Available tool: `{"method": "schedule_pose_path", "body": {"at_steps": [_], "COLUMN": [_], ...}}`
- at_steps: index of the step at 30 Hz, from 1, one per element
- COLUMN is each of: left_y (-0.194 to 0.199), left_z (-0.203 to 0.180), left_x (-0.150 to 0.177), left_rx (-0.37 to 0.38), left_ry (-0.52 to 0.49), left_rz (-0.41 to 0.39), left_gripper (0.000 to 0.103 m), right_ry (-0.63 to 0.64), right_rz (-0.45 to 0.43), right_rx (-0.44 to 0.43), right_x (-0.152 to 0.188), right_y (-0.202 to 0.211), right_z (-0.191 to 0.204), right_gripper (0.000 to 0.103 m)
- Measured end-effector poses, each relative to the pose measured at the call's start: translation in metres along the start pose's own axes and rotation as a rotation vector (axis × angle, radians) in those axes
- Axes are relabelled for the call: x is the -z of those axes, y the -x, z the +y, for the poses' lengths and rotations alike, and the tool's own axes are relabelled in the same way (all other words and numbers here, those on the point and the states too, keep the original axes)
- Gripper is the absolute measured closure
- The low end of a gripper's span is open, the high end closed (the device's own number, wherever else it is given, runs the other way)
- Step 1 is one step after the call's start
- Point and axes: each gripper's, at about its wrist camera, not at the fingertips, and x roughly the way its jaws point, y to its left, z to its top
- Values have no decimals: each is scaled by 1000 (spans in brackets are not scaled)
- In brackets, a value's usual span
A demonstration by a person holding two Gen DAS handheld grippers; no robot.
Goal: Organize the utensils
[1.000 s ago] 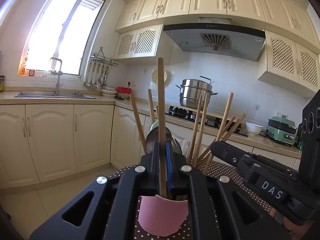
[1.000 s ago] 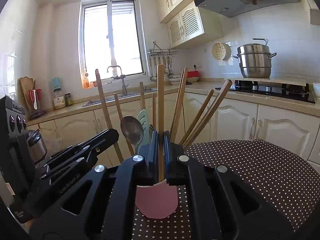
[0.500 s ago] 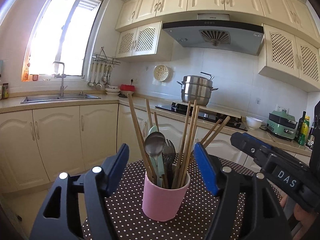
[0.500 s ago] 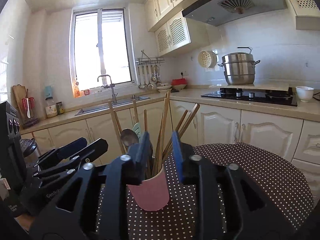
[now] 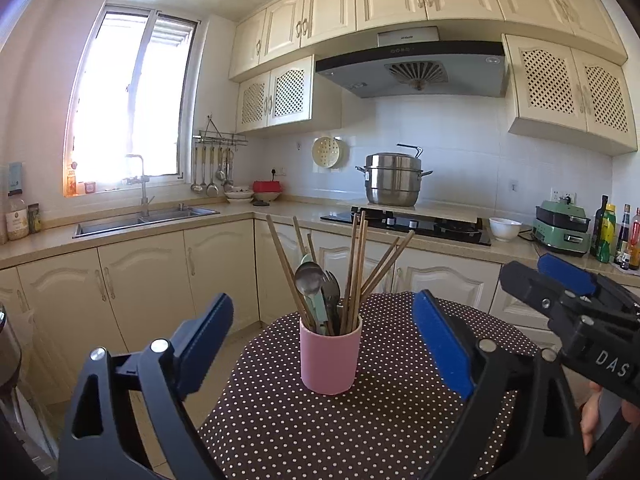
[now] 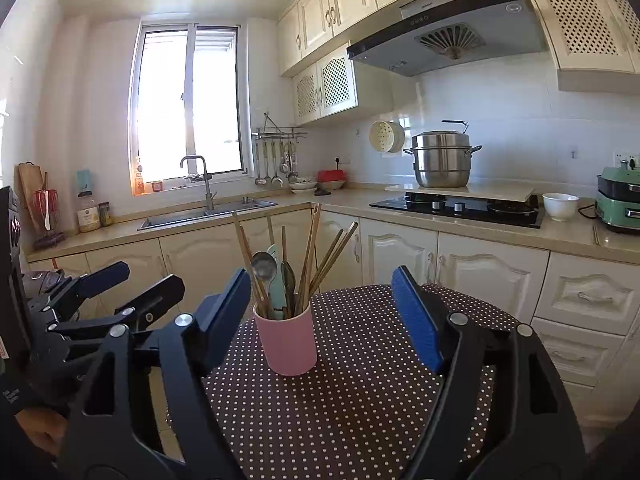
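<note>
Pink cup (image 5: 330, 358) stands upright on the polka-dot surface (image 5: 360, 432), near its far edge, and holds the utensils: several wooden chopsticks (image 5: 356, 264) fanned out, leaning between 11 and 1 o'clock, a metal spoon (image 5: 308, 278) bowl-up, a dark fork (image 5: 331, 284) just beside it, and a pale green utensil (image 5: 318, 304) behind the spoon. Left gripper (image 5: 324, 336): jaws opening, the blue-padded fingers (image 5: 206, 332) spread wide to either side of the cup; nothing between the pads, no contact with cup or utensils. From the left wrist view the cup sits at centre, 12 o'clock ahead of the fingers; the right gripper (image 5: 568, 284) enters at 3 o'clock, with part of a hand (image 5: 592, 420) visible below it. Right gripper (image 6: 320, 304): jaws also opening, fingers (image 6: 416, 320) well apart and holding nothing; the cup (image 6: 286, 340) appears left of centre between them, standing free of both pads. In that view the left gripper (image 6: 136, 280) comes in at 9 o'clock. Background: kitchen counter (image 5: 120, 236) with a sink (image 5: 144, 220) at about 10 o'clock, a steel pot (image 5: 394, 180) on the hob at 1 o'clock, a white bowl (image 5: 505, 228) and a green appliance (image 5: 562, 220) toward 2 o'clock.
</note>
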Motion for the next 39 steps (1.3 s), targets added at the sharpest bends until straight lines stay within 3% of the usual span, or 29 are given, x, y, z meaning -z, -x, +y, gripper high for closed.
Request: {"method": "schedule_pose_path", "body": {"at_steps": [10, 21, 39], "left_y": [71, 127, 140], "left_z": [-1, -11, -10], "left_x": [0, 4, -2], "left_rx": [23, -68, -46], "left_ry": [20, -24, -27], "left_rz": [-23, -105, -163], "left_gripper": [9, 8, 8], "right_ry": [24, 72, 98], "right_rz": [-23, -46, -70], "right_rx": [36, 58, 92], "right_x": [6, 10, 6], "right_y": [61, 100, 113], "right_z": [18, 33, 35], "right_gripper": [15, 11, 10]}}
